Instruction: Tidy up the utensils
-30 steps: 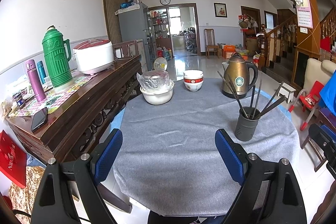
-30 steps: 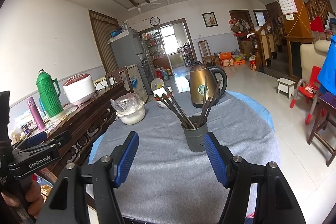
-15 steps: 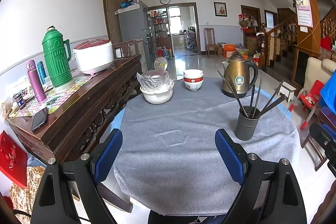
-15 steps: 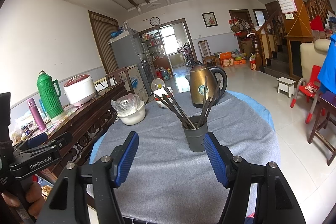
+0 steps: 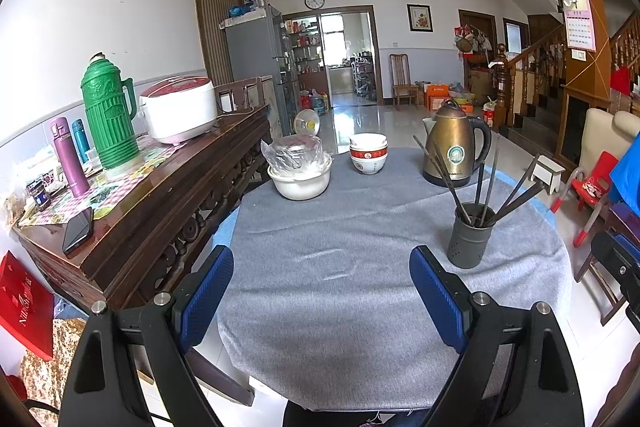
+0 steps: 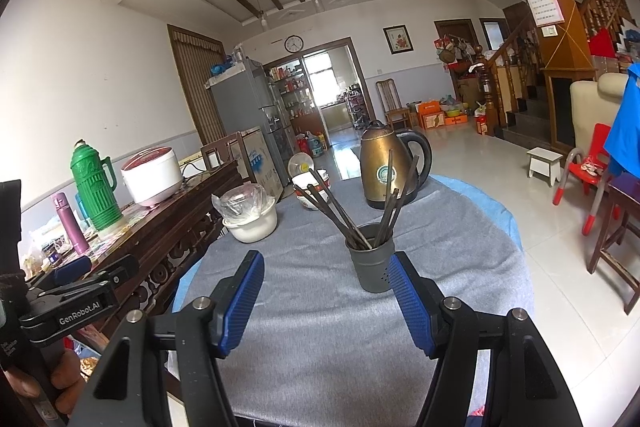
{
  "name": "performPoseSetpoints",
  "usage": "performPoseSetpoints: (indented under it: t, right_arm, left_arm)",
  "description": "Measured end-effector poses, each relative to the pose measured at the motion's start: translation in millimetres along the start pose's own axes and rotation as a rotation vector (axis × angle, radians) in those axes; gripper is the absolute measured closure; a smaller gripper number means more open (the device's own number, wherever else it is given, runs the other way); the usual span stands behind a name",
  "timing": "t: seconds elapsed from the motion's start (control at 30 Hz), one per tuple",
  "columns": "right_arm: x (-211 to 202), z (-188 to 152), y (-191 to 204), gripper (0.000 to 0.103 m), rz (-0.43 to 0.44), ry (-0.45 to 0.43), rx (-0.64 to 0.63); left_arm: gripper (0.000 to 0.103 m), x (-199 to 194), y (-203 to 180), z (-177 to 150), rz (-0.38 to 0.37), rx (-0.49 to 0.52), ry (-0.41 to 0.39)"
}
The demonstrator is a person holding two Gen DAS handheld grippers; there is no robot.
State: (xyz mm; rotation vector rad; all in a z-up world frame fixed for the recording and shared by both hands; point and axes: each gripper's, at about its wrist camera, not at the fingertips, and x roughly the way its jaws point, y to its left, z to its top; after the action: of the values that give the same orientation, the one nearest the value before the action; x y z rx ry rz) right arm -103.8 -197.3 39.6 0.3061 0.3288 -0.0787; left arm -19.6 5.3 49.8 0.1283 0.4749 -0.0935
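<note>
The left tongs (image 5: 322, 301) are spread wide apart above the near edge of the round tabletop (image 5: 340, 291) and hold nothing. The right tongs (image 6: 326, 301) are likewise spread apart and empty; their blue pads (image 6: 409, 303) sit near the dark holder (image 6: 371, 259), with the right pad just beside its lower side, though contact cannot be confirmed. The holder stands upright on the gray cloth toward the right side of the tabletop and contains several dark chopsticks (image 6: 340, 215), which lean outward in 2 groups, 1 to the left and 1 to the right. Behind the holder stands a bronze kettle (image 6: 390, 167). A stack of white bowls (image 5: 369, 154) with red bands sits at the far middle of the tabletop, and a white pot (image 5: 301, 179) covered with clear plastic sits to their left. On the wooden sideboard (image 5: 160, 211) to the left stand a green flask (image 5: 110, 115) and a white rice cooker (image 5: 178, 109).
</note>
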Motion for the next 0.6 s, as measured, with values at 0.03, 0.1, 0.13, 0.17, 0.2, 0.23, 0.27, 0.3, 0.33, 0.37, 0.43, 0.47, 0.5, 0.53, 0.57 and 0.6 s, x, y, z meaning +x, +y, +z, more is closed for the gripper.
performPoseSetpoints:
  t: [0.03,0.1,0.13,0.17,0.2,0.23,0.27,0.3,0.33,0.37,0.43,0.47,0.5,0.53,0.57,0.6]
  right_arm:
    - [-0.1,-0.1,-0.1,0.035,0.000,0.000,0.000]
    - [-0.4,0.4,0.8,0.035,0.002,-0.002,0.000]
    - [-1.2,-0.2,-0.8,0.035,0.003,-0.002,0.000]
    - [-1.1,0.0,-0.2,0.035,0.003,-0.002,0.000]
    - [-1.2,-0.4,-0.7,0.035,0.003,-0.001,0.001]
    - [-1.2,-0.5,-0.8,0.035,0.003,-0.002,0.002]
    - [-1.3,-0.3,-0.2,0.035,0.004,-0.001,0.003]
    - [-1.2,-0.4,-0.6,0.035,0.003,-0.001,0.002]
    - [-1.2,-0.4,-0.8,0.035,0.003,-0.002,0.002]
    - [-1.5,-0.2,-0.1,0.035,0.003,-0.003,0.003]
    - [-1.0,-0.3,-1.1,0.035,0.003,-0.004,0.002]
    - [-1.4,-0.1,-1.0,0.035,0.003,-0.005,0.003]
    - [-1.5,0.1,0.4,0.035,0.003,-0.006,0.004]
    - [-1.4,0.6,0.1,0.035,0.004,-0.007,0.005]
    - [-1.4,0.7,1.3,0.035,0.004,-0.008,0.005]
    - [-1.3,0.8,2.2,0.035,0.003,-0.009,0.005]
  left_arm:
    - [0.013,-0.3,0.0,0.5,0.001,0.000,0.000]
    - [0.013,-1.1,0.2,2.0,0.000,0.001,0.001]
    - [0.013,-1.3,0.1,2.2,0.002,0.001,0.000]
    - [0.013,-1.5,0.2,2.6,0.003,0.001,0.000]
    - [0.013,-1.8,0.3,3.0,0.002,0.002,0.000]
    - [0.013,-2.2,0.3,3.4,0.002,0.003,-0.001]
    - [0.013,-2.1,0.6,3.3,0.004,0.003,-0.001]
    - [0.013,-2.3,0.5,3.7,0.005,0.003,-0.001]
    - [0.013,-2.3,0.5,3.9,0.003,0.004,-0.001]
    - [0.013,-2.4,0.4,4.2,0.003,0.005,0.000]
    - [0.013,-2.6,0.5,4.5,0.005,0.005,-0.001]
    - [0.013,-2.3,0.6,4.0,0.002,0.004,0.000]
    - [0.013,-2.4,0.5,4.0,0.002,0.004,0.000]
    - [0.013,-2.6,0.4,4.2,0.004,0.005,-0.001]
    - [0.013,-2.7,0.4,4.4,0.005,0.005,-0.002]
    - [0.013,-2.4,0.5,4.1,0.002,0.005,-0.001]
